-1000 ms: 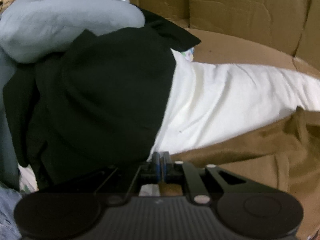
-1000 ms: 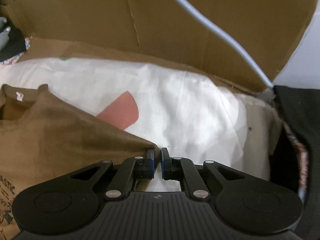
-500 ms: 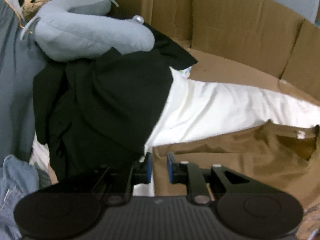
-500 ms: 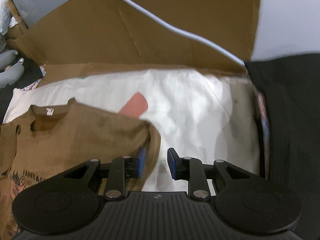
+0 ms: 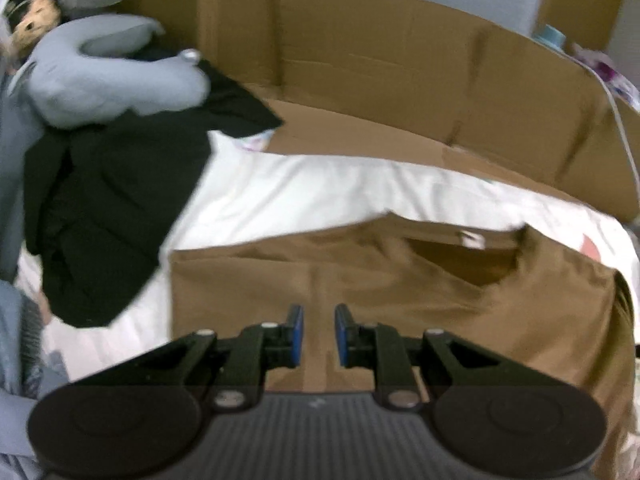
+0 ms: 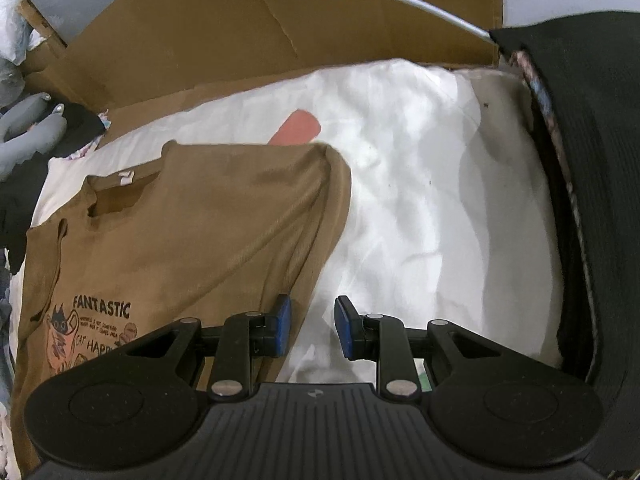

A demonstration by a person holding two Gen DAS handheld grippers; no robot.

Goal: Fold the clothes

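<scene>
**Desk:** What do your two cameras show, and where is the garment?

**Operator:** A brown T-shirt (image 6: 192, 216) lies spread, print side up, on a white sheet (image 6: 420, 184), walled in behind by cardboard (image 6: 280, 28). Its collar points away from me toward the cardboard; its long axis runs from collar to hem, toward my grippers. I see both sleeves lying laid in over the body, the edges straight. I judge it partly folded; the hem is out of frame, so I cannot tell how far.

**Desk:** And the grippers?

**Operator:** The left gripper (image 5: 319, 336) hangs with its pads apart and nothing between them, directly over the shirt's left portion, brown cloth under both fingers. The right gripper (image 6: 311, 330) is likewise released and empty, straddling the shirt's right edge: its left finger (image 6: 280, 322) is over brown fabric, the other over bare sheet.

**Desk:** Which hand is better placed?

**Operator:** Each is nearest its own side. The shirt lies ahead of and under both, collar at the far end. If the fold goes on, I judge it turns on that axis: far end and near end meeting, both hands working evenly so the cloth stays square.

**Desk:** Anything crowding it?

**Operator:** A black garment (image 5: 116, 208) and a grey plush toy (image 5: 116, 76) sit heaped to the left, near the shirt's corner without touching it. A dark fabric mass (image 6: 584, 160) borders the sheet on the right, well apart.
</scene>
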